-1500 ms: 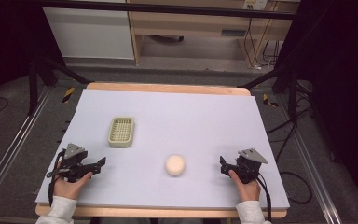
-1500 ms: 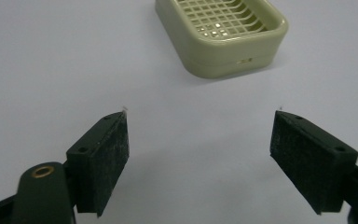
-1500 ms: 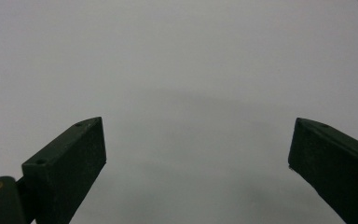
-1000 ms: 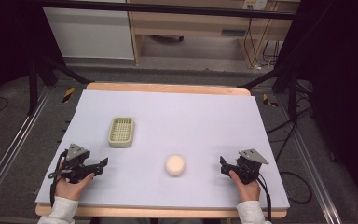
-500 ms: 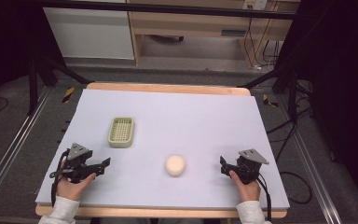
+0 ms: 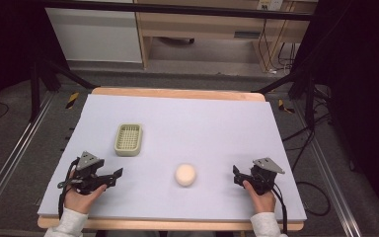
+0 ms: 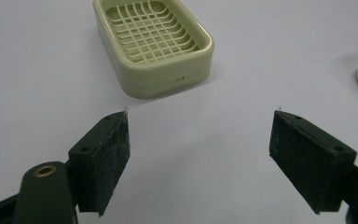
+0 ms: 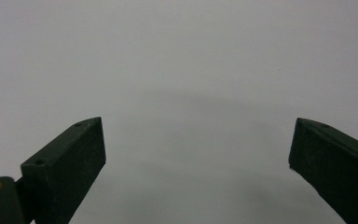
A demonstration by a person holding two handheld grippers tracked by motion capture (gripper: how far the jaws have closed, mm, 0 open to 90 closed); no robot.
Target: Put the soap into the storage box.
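Presently, the left gripper [image 6: 120, 174], jaws apart, is facing the pale green slotted plastic soap dish [image 6: 129, 139]; the round cream soap bar [image 6: 185, 174] is lying well right of that dish. The right gripper [image 6: 235, 175] is also gaping, empty. Squeezing the slick bar off-centre could squirt it away.

This looks like a lab set up for recording. A wooden table [image 6: 177, 93] covered with a pale lavender sheet [image 6: 202, 128] stands inside a black metal frame [image 6: 177, 9], with dark curtains [image 6: 365, 74] at both sides. Metal rails [image 6: 10, 163] run along the grey floor, marked with yellow-black hazard tape [image 6: 72, 100]. Loose cables [image 6: 271, 54] hang beside a plain wooden bench [image 6: 217, 24] behind.
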